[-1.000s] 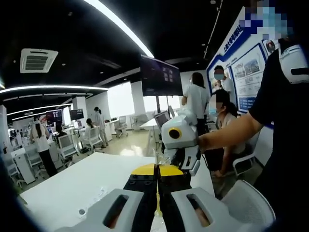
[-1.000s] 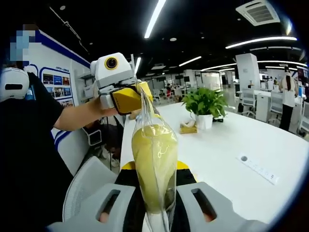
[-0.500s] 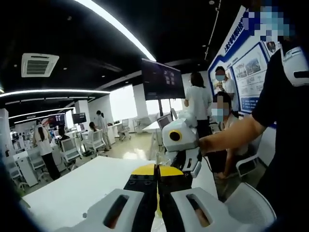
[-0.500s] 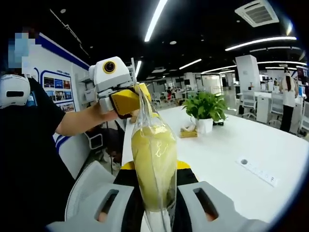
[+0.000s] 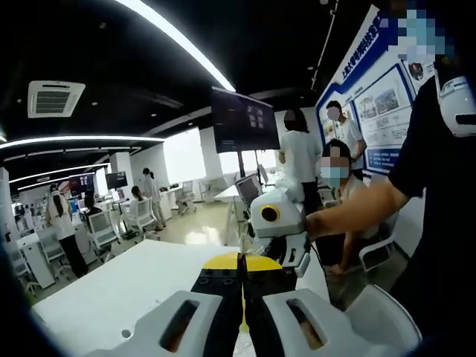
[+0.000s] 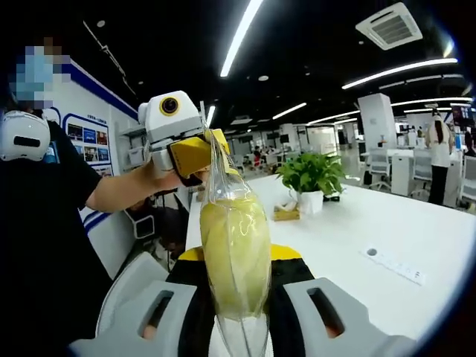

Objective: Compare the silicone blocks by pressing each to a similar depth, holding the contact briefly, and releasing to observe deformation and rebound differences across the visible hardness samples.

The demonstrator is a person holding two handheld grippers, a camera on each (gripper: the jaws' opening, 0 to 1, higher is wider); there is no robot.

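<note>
A clear plastic bag (image 6: 232, 245) holds a yellow silicone block and hangs in the air, stretched between the two grippers. My right gripper (image 6: 236, 262) is shut on its lower part, with the yellow block bulging between the black jaws. My left gripper (image 6: 210, 146), white with yellow jaws, is shut on the bag's top end, held out by a person's bare arm (image 6: 123, 190). In the left gripper view my left gripper (image 5: 242, 274) has its black jaws pressed together on a thin plastic edge. The right gripper (image 5: 281, 249) hangs just beyond it.
A long white table (image 6: 357, 223) carries a potted plant (image 6: 311, 169), a small box (image 6: 285, 214) and a flush socket strip (image 6: 394, 262). White chairs (image 6: 134, 282) stand at its near end. Several people (image 5: 301, 152) and a hanging monitor (image 5: 245, 119) are behind.
Both views have shifted slightly with the hands. The bag stays stretched between the two shut grippers, with no visible change in grip.
</note>
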